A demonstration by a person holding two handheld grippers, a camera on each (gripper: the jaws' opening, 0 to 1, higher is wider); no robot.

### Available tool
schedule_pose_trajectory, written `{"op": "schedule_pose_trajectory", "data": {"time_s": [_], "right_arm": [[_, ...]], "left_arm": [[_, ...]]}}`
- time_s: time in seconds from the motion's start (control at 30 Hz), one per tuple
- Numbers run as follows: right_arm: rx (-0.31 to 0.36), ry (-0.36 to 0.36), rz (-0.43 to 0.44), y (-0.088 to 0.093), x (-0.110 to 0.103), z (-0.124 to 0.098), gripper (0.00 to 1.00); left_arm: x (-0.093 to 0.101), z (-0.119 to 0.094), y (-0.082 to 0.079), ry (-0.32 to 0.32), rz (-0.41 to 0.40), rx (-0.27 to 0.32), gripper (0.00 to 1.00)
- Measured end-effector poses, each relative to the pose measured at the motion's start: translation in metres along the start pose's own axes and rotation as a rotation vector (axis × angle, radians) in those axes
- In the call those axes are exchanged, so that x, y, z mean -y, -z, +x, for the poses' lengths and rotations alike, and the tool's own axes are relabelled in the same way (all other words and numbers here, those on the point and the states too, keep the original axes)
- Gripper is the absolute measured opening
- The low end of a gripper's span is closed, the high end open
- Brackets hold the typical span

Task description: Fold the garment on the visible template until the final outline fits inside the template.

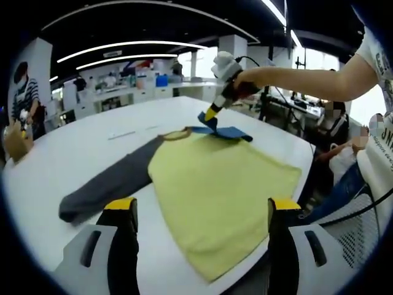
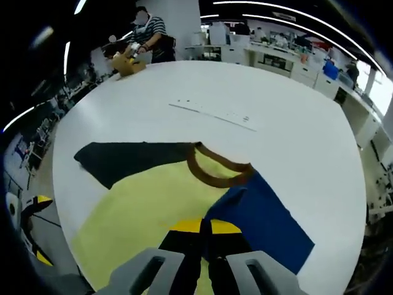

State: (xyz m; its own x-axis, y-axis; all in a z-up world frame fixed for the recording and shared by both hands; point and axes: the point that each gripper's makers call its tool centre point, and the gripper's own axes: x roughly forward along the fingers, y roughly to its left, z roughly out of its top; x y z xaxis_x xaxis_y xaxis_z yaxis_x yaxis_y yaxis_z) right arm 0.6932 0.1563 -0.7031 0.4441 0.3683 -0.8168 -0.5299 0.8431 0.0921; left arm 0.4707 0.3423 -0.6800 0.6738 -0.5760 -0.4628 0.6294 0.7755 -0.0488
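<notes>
Right gripper (image 2: 204, 236) pinching the blue sleeve (image 2: 265, 221), folded onto the shirt (image 1: 221, 190). Left gripper (image 1: 199, 212) spread wide near the table (image 1: 80, 160) edge, probably touching nothing.

The left gripper view looks from low at the hem end of the shirt (image 1: 215, 184), across the white table (image 1: 92, 147) toward the room's far side, the right gripper (image 1: 207, 117) in view beyond the collar; the right gripper view sits close above the collar (image 2: 215, 169), tilted down over the table (image 2: 245, 92), the left gripper (image 2: 27, 212) at its edge; both share the shirt, its dark sleeve (image 1: 113, 184) and the tabletop.
</notes>
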Motion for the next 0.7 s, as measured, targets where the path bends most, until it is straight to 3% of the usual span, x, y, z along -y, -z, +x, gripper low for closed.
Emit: {"op": "schedule_pose_trajectory", "data": {"time_s": [0.7], "right_arm": [[0.01,-0.03,-0.083,-0.031,-0.044,0.015,0.0]], "left_arm": [[-0.007,-0.003,0.004,-0.014,-0.011,0.0,0.84]]}}
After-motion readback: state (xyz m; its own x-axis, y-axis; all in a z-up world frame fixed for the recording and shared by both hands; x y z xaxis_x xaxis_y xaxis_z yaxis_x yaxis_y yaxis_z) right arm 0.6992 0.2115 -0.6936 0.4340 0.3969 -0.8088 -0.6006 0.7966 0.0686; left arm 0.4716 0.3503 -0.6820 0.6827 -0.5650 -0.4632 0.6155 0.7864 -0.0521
